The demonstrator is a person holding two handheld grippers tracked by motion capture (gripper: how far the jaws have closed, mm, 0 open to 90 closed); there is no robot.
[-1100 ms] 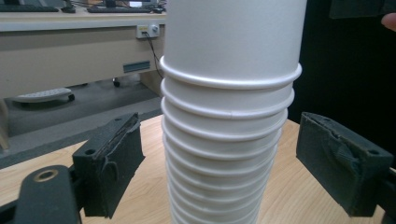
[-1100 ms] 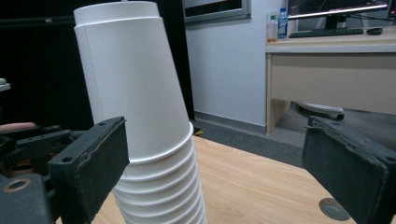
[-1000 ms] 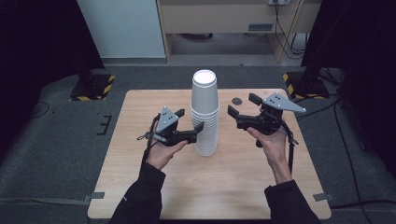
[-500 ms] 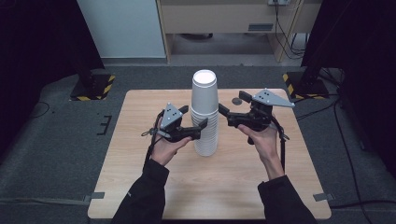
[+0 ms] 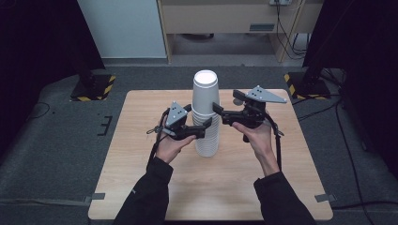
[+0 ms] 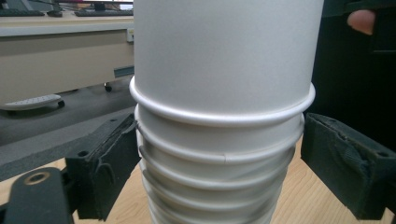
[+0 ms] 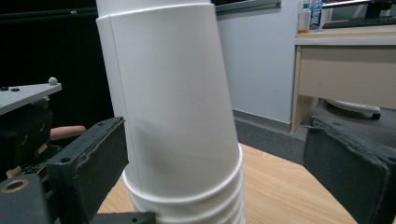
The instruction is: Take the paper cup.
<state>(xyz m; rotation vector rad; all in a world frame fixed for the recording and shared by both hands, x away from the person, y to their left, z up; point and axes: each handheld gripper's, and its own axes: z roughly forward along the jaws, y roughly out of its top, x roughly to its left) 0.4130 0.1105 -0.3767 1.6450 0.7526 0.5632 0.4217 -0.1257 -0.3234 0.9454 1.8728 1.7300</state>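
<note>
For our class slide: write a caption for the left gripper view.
Left gripper jaws flank a stack of white paper cups.

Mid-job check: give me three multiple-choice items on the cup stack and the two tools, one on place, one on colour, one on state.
1. Where does the cup stack stand?
A. mid-table, between the two tools
B. at the table's near right corner
C. on the floor

2. What colour are the cups?
A. red
B. white
C. blue

3. How does the right tool stand?
A. shut on the top cup
B. lying on the table
C. open around the top cup

Answers: 1 A, the high view shows the left tool and right tool flanking it; 2 B, white in each view; 3 C, a gap shows beside the right jaw.
</note>
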